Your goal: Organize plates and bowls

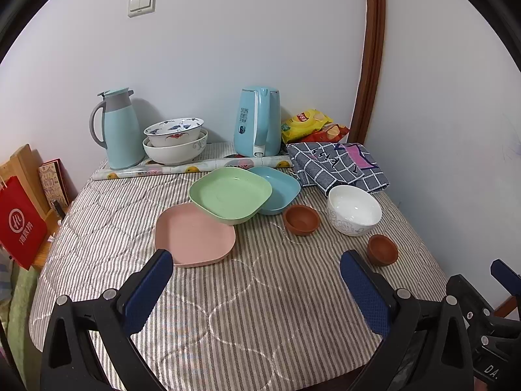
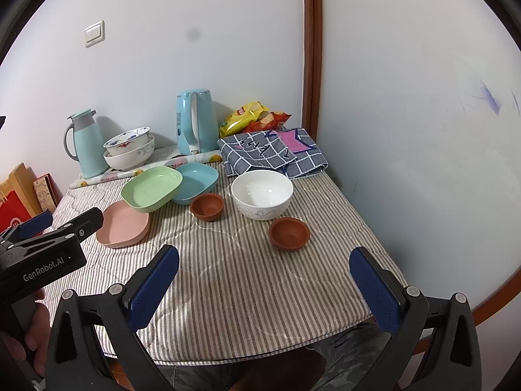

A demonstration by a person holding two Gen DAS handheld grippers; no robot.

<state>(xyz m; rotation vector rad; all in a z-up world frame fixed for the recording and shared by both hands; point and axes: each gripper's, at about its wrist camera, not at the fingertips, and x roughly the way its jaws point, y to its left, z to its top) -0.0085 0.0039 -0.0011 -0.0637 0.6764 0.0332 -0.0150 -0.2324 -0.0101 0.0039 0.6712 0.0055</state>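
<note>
- Pale walls meet at a brown corner trim (image 1: pixel 371 65) behind the table (image 1: pixel 228 309), whose striped quilted cover reaches its near edge just under my two grippers.
- My left gripper (image 1: pixel 257 280) hangs over the near left part of the table with its blue pads spread wide and nothing between them.
- My right gripper (image 2: pixel 265 280) sits over the near right edge, equally wide open and empty; I see the left one's black body low on the left of the right wrist view.
- I see the pink plate (image 1: pixel 194 234) nearest the left fingers, with the green plate (image 1: pixel 230 194) overlapping its far edge and tilted, and the blue plate (image 1: pixel 278 192) tucked just behind the green one's right side.
- One brown bowl (image 1: pixel 301 219) stands just right of the plates, the white bowl (image 1: pixel 354 209) lies right of it, and a second brown bowl (image 1: pixel 382 249) stands nearer, close to the right edge.
- Bare striped cloth fills the near middle, so I have open room between the grippers and the dishes.
- Along the far edge I see a thermos jug (image 1: pixel 119 128), two stacked patterned bowls (image 1: pixel 175 143), a kettle (image 1: pixel 259 122), snack bags (image 1: pixel 309 125) and a folded checked cloth (image 1: pixel 338 164).
</note>
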